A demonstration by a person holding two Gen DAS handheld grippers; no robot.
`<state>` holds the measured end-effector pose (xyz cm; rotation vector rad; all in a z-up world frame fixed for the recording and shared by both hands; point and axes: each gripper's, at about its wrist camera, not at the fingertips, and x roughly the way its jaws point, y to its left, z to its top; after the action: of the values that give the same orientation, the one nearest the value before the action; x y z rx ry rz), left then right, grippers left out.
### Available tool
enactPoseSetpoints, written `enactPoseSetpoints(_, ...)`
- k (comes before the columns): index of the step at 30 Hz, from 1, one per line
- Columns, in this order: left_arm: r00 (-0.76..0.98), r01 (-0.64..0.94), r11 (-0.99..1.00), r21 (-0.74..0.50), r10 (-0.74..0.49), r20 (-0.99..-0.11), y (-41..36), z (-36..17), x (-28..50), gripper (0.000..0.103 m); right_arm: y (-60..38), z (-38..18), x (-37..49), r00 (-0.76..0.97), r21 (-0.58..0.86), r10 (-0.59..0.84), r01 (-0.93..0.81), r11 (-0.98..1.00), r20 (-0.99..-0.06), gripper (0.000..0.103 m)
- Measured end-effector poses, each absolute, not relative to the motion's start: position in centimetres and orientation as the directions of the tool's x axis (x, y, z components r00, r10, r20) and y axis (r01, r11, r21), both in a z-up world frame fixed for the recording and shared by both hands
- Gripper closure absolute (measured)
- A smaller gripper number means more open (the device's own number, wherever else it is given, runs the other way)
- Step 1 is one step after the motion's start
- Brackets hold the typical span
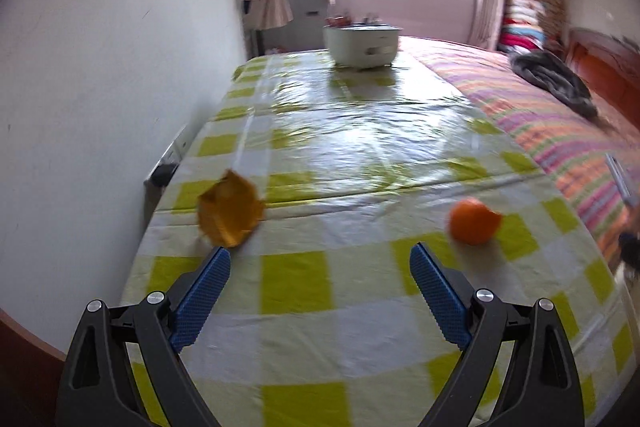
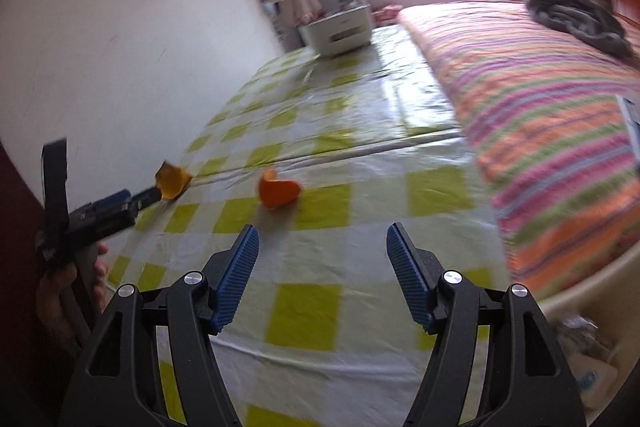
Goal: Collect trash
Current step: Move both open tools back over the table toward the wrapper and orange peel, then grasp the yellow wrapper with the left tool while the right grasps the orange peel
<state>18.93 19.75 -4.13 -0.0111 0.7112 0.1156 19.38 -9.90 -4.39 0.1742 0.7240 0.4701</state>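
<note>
Only the right view shows the left hand-held gripper (image 2: 154,195), seemingly touching yellow peel (image 2: 171,180); both hand-held grippers spread.

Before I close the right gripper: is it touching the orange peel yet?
Apart. The right wrist view shows checkered tablecloth between the open right gripper and the orange peel lying beyond its fingertips.

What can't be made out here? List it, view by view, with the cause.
- Left wrist view: the yellow-brown scrap and orange peel are motion-blurred, so their material is unclear.
- Left wrist view: the white container is far off; its contents are too small.
- Right wrist view: the left claw meets the scrap; its tips are blurred, contact uncertain.
- Right wrist view: the right claw hides the tablecloth beneath it.
</note>
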Motion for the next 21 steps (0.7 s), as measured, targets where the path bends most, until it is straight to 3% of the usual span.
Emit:
enactPoseSetpoints(7,0.724,-0.152,0.987,-0.052,0.075,-0.686,24.6,-5.0,21.8,0.014,-4.0,-4.3,23.1,0.589,0.268,0.505,-0.445,0.854,-0.631,0.037)
enactPoseSetpoints(21,0.679,-0.090,0.996,-0.011,0.053,-0.732,25.5,-7.8,27.3,0.014,-0.3,-7.8,29.8,0.518,0.160,0.417,-0.468,0.869,-0.747,0.037)
